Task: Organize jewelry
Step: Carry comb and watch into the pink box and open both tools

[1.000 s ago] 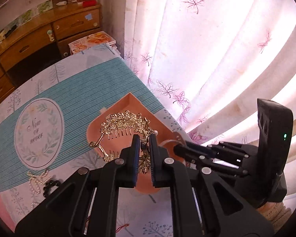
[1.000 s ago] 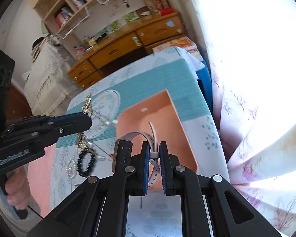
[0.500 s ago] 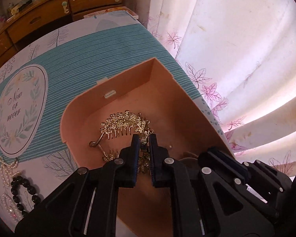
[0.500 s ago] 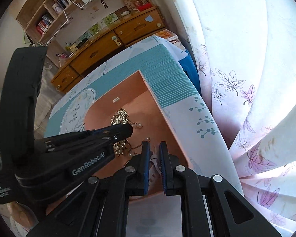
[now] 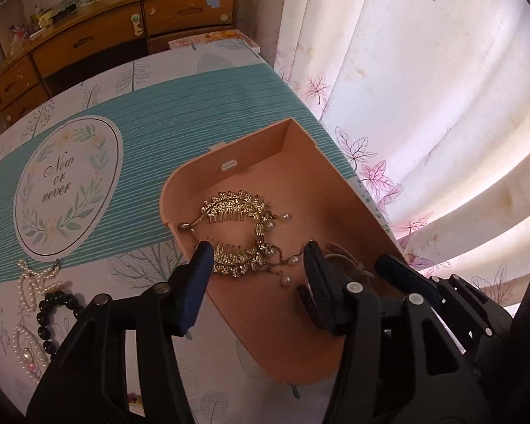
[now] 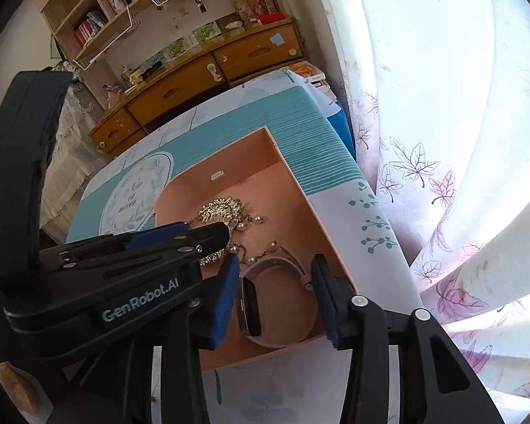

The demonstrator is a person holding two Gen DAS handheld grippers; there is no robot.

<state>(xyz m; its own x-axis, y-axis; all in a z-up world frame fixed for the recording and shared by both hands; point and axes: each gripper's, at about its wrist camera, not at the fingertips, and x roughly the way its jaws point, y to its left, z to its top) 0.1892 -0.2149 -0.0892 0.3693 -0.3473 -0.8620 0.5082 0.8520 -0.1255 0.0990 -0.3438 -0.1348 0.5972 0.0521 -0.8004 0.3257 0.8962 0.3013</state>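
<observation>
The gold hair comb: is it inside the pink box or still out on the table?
Inside. The gold hair comb lies on the floor of the pink box, within its walls; the left gripper stands open above it.

Both jaws just opened — gold hair comb (image 5: 235, 233) and watch (image 6: 265, 300) released, now lying in peach box (image 5: 251, 152) between the spread fingers.

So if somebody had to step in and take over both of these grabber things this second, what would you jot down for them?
Left gripper: jaws have just been opening, gold hair comb released, lying in the peach box.
Right gripper: jaws have just been opening, pink-strapped watch let go, lying in the same box beside the comb.
Done: comb and watch are in the box.
Left: pearl pieces and black bead bracelet lie on the tablecloth, left of the box.
</observation>
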